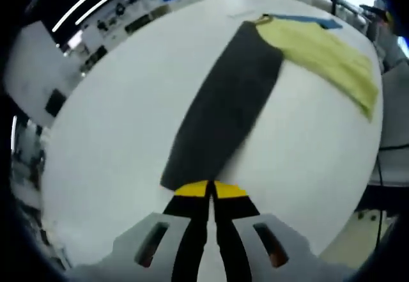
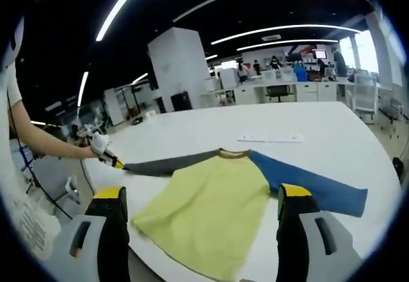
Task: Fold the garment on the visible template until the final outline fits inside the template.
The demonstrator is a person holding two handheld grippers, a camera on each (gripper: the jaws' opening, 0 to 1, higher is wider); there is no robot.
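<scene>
The garment [image 2: 211, 211] is soft matt cloth: a yellow body, a grey sleeve [image 1: 223, 109] and a blue sleeve [image 2: 319, 189]. The bench [image 2: 332, 141] has a smooth white top with a weak shine. Each hand-held gripper, left [image 1: 210, 189] and right [image 2: 199, 195], looks like matt grey plastic with black jaws and yellow tips.

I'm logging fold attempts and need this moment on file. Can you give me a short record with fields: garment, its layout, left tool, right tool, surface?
garment: shirt with yellow body, grey sleeve, blue sleeve
layout: flat on the table, both sleeves spread out, no fold made yet
left tool: shut on the grey sleeve's end
right tool: open, above the near hem, holding nothing
surface: white table
template: cannot tell
</scene>
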